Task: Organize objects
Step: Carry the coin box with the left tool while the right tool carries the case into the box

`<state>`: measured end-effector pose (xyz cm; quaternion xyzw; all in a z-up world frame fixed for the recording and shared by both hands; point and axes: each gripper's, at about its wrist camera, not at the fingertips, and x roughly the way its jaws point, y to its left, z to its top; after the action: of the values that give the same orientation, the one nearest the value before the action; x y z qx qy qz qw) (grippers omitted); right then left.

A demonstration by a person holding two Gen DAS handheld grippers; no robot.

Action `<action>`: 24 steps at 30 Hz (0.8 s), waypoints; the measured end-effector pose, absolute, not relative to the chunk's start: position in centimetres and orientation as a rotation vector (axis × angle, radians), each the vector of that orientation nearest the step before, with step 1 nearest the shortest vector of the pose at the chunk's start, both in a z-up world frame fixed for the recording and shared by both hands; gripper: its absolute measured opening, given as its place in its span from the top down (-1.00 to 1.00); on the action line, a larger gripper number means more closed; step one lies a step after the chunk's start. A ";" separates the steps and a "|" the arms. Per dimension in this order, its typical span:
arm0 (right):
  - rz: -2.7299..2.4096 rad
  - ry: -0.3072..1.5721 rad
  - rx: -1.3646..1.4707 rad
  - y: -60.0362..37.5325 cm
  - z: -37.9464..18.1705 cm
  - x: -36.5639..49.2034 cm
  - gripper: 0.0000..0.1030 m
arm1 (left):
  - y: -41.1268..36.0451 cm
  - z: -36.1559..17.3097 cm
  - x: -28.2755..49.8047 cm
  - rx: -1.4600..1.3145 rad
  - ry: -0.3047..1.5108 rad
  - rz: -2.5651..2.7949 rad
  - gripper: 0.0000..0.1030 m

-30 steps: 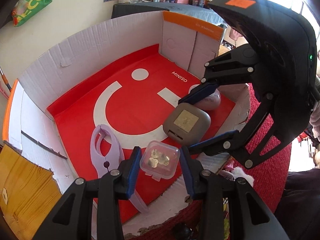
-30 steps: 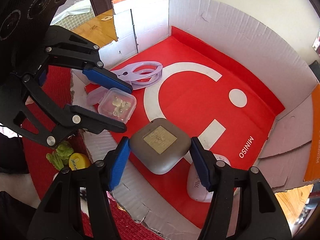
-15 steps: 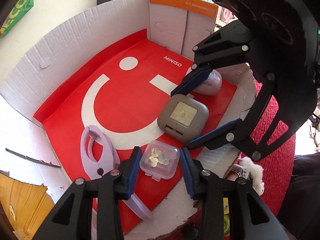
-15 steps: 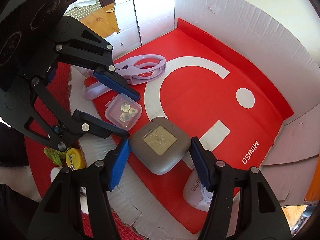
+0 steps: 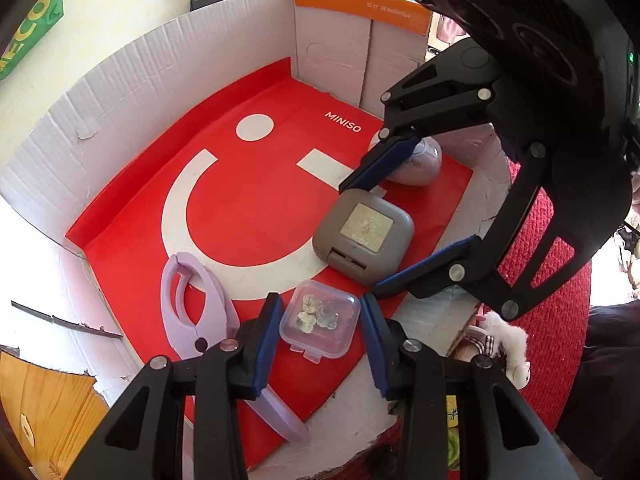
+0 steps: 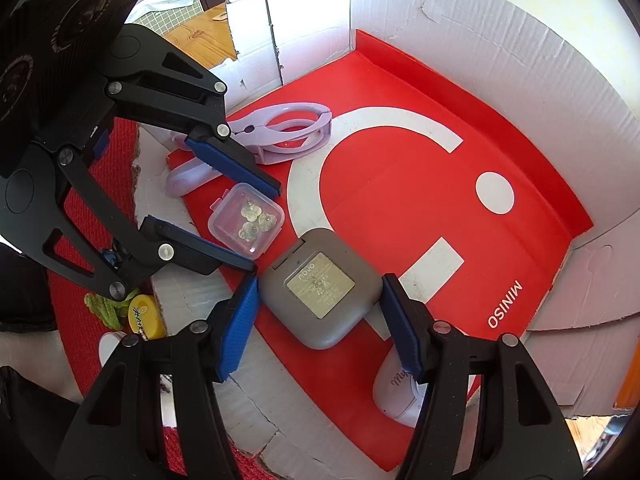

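Cardboard box [image 5: 132, 92] holding clear case [image 5: 320, 325] of studs, grey case [image 6: 320, 288], both tools' jaws apart, straddling them.

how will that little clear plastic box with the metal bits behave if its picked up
The clear box looks light and stiff. Its smooth walls may slip between the left gripper pads. The loose metal bits inside will probably rattle and shift if tilted.

Both grippers pointed steeply downward, side by side and close together. The left gripper [image 5: 320, 336] had its blue pads parted, a gap showing on each inner side. The right gripper [image 6: 318, 320] stood a little wider, its pads likewise apart. Seen from the left wrist, the right gripper's black linkage reached in from the upper right.
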<state>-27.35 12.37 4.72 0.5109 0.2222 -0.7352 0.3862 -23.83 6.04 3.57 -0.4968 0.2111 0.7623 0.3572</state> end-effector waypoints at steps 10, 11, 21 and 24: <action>-1.871 0.571 1.301 12.6 4.5 -27.4 -0.17 | 6.1 3.5 -24.0 -1.279 0.547 1.969 0.20; -1.870 0.572 1.301 12.7 4.4 -27.4 -0.17 | 6.1 3.4 -24.1 -1.279 0.547 1.969 0.20; -1.868 0.575 1.303 12.7 4.2 -27.4 -0.17 | 5.4 3.4 -24.0 -1.275 0.532 1.970 0.20; -1.866 0.578 1.305 13.0 4.1 -27.5 -0.17 | 5.6 3.6 -23.6 -1.274 0.535 1.970 0.20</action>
<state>-27.51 13.01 4.15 0.5125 0.2269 -0.7329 0.3857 -23.56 5.62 3.58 -0.4942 0.2074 0.7639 0.3595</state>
